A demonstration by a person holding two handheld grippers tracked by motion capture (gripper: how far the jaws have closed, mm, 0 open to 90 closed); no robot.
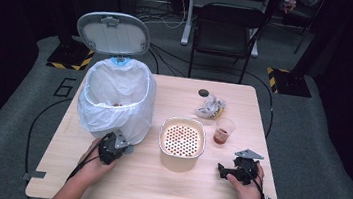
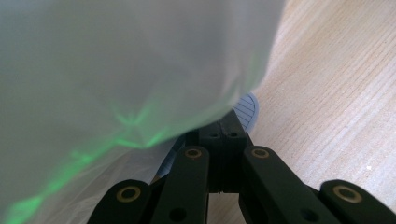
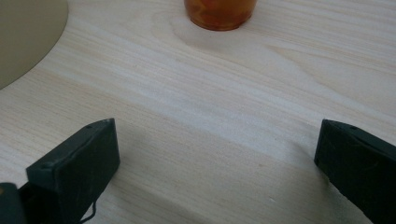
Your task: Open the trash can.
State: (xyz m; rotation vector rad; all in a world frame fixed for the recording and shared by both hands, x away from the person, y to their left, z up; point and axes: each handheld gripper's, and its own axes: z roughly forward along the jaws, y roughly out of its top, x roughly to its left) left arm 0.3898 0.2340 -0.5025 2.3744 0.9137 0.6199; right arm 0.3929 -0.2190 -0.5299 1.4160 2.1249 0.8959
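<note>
The left gripper (image 1: pixel 118 145) is sitting at the near left of the wooden table (image 1: pixel 154 187), its jaws drawn together and pressing down on the grey foot pedal (image 2: pixel 247 111) at the base of the pedal bin (image 1: pixel 117 98); whether they are pinching the pedal or only resting on it I cannot tell. The right gripper (image 1: pixel 224 171) is lying near the right edge, its jaws standing wide apart with bare table between them.

Between the two, a cream bowl with a perforated strainer insert (image 1: pixel 182 139) is standing just right of the bin. A clear plastic cup (image 1: pixel 223 131) holding orange-brown liquid is waiting beyond the right gripper. Farther back, crumpled wrapper waste (image 1: pixel 210 107) and a small dark cap (image 1: pixel 204 92) are lying. The bin's white liner bag (image 2: pixel 116 70) is draping over its rim, and its lid (image 1: pixel 113 33) is standing raised.
</note>
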